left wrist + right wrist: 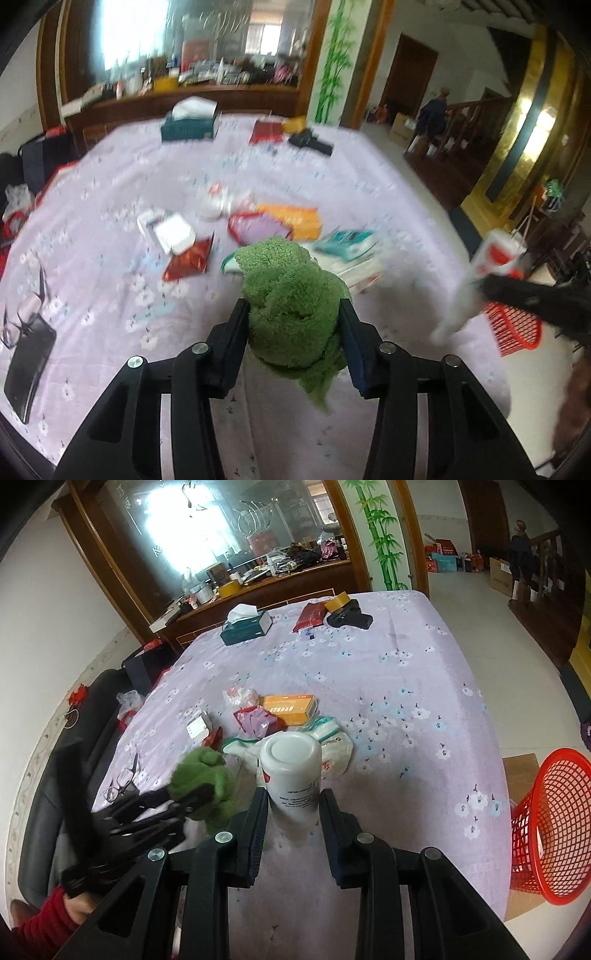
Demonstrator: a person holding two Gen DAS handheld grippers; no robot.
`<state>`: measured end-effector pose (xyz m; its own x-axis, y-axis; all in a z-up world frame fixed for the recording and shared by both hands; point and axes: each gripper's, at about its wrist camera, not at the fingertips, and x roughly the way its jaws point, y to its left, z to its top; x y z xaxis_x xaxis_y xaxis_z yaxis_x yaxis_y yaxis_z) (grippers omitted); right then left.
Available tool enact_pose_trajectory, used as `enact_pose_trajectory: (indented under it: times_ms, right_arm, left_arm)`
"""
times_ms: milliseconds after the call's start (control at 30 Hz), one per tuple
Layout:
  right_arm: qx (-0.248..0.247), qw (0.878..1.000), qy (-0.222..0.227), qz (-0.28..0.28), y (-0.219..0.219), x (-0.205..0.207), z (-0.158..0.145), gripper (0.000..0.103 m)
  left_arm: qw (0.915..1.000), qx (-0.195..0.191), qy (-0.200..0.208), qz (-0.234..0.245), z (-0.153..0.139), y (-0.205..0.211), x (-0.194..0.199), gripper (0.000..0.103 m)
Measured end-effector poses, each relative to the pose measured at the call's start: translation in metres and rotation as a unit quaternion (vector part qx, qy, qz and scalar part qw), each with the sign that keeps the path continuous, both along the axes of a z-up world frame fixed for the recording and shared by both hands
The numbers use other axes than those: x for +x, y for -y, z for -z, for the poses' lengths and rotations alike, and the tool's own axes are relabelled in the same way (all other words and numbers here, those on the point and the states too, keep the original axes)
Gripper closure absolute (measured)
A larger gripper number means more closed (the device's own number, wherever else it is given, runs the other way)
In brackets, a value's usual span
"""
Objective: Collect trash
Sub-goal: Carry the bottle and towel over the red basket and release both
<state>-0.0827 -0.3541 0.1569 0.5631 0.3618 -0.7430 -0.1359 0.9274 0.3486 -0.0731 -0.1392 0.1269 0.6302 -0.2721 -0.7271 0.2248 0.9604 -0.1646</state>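
While both grippers tilt downward over the floral tablecloth (406, 701), left gripper (293, 314) pinches a nubby green cloth (291, 295); right gripper (293, 801) clamps a smooth white cylindrical bottle (291, 764); red mesh basket (554, 819) at three o'clock.

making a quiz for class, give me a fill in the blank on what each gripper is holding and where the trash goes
1. The left gripper is shut on a fuzzy ____ cloth.
2. The right gripper grips a white ____ with its cap on.
3. The basket beside the table is coloured ____.

Missing words: green; bottle; red
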Motion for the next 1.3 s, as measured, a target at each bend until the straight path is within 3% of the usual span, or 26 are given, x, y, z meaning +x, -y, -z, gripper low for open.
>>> enact_pose_trajectory:
  times_ms: [200, 533, 733, 1000, 1300]
  right_arm:
    - [0.006, 1.000, 0.013, 0.002, 0.007, -0.006, -0.008, 0.072]
    - [0.021, 0.998, 0.023, 0.046, 0.048, -0.025, -0.018, 0.072]
    - [0.030, 0.994, 0.031, 0.098, 0.091, -0.044, -0.026, 0.072]
    - [0.040, 0.978, 0.035, 0.201, 0.176, -0.080, -0.031, 0.072]
    - [0.036, 0.953, 0.030, 0.300, 0.272, -0.112, -0.026, 0.072]
  left_arm:
    - [0.9989, 0.009, 0.042, 0.016, -0.032, 0.017, -0.013, 0.057]
    - [0.9962, -0.001, 0.051, 0.071, -0.050, 0.061, -0.020, 0.057]
    - [0.9906, -0.011, 0.050, 0.127, -0.060, 0.111, -0.026, 0.057]
    - [0.9781, -0.029, 0.029, 0.204, -0.060, 0.198, -0.037, 0.057]
    - [0.9669, -0.040, 0.004, 0.252, -0.043, 0.295, -0.036, 0.057]
